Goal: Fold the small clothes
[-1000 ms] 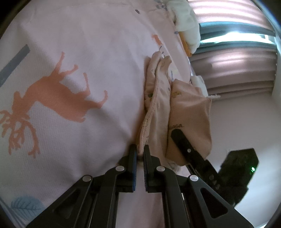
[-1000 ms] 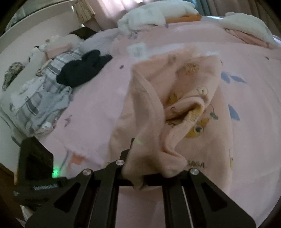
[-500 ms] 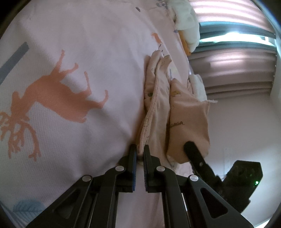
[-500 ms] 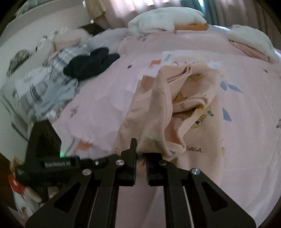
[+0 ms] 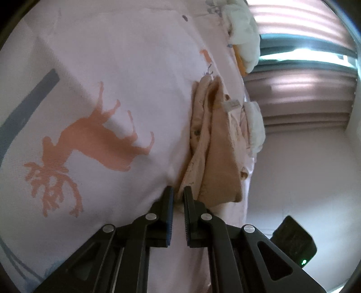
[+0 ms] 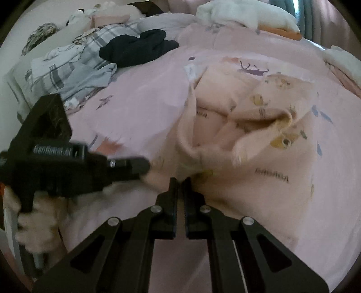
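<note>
A small peach garment [image 6: 246, 135] printed with cartoon animals lies rumpled on the pink bedspread [image 6: 144, 99]. My right gripper [image 6: 180, 180] is shut on the garment's near edge, low over the bed. In the left wrist view the same peach garment [image 5: 216, 144] stretches away from my left gripper [image 5: 178, 191], which is shut on its corner. The left gripper [image 6: 144, 166] also shows at the left of the right wrist view, held in a hand [image 6: 38, 227] and pinching the cloth beside my right gripper.
A black garment [image 6: 137, 48] and grey plaid clothes [image 6: 74, 67] lie at the bed's far left. White cloth [image 6: 243, 13] is piled at the far edge by the curtains. The bedspread [image 5: 94, 74] carries an orange deer print [image 5: 90, 139].
The right gripper has come down with the garment's edge onto the bed and rolled; the cloth that hung over its fingers now lies spread ahead. The left gripper kept its hold and barely moved.
</note>
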The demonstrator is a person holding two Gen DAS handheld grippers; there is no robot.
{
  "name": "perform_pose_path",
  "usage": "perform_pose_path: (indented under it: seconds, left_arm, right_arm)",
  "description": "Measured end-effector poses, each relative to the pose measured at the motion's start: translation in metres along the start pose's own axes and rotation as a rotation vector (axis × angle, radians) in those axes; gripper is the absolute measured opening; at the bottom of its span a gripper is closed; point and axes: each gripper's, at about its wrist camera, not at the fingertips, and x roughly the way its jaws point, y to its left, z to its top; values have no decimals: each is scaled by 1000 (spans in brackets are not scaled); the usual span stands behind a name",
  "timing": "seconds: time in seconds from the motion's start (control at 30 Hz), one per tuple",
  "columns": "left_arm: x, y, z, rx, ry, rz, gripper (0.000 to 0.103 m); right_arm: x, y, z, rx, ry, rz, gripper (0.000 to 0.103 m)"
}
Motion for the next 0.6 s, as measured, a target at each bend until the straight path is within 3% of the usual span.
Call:
perform_pose_path:
  seconds: [0.07, 0.13, 0.23, 0.27, 0.33, 0.43, 0.5, 0.57, 0.6]
  left_arm:
    - [1, -4, -1, 27, -1, 19, 6]
    - [1, -10, -5, 73, -17, 56, 6]
    - [1, -15, -9, 110, -34, 87, 6]
    - [1, -14, -8, 111, -36, 88, 6]
    - [1, -13, -8, 107, -33, 83, 6]
    - [1, -11, -6, 85, -23, 65, 6]
    - [1, -10, -5, 76, -18, 59, 6]
    - [1, -11, -5, 76, -17, 58, 6]
    - [0, -10, -4, 75, -17, 57, 6]
  right_arm:
    - [-6, -1, 0, 10, 34, 4, 9]
    - [-14, -5, -2, 47, 40, 15, 26]
    - [-31, -22, 0, 153, -4, 8, 41]
    - [-37, -35, 1, 212, -30, 30, 43]
    - [-47, -61, 5, 365, -76, 67, 57]
    - [-48, -96, 11, 561, -127, 133, 59]
    - [-33, -118, 15, 658, -108, 133, 58]
    - [-17, -128, 15, 717, -68, 94, 49]
    - [-12, -130, 14, 746, -65, 104, 35]
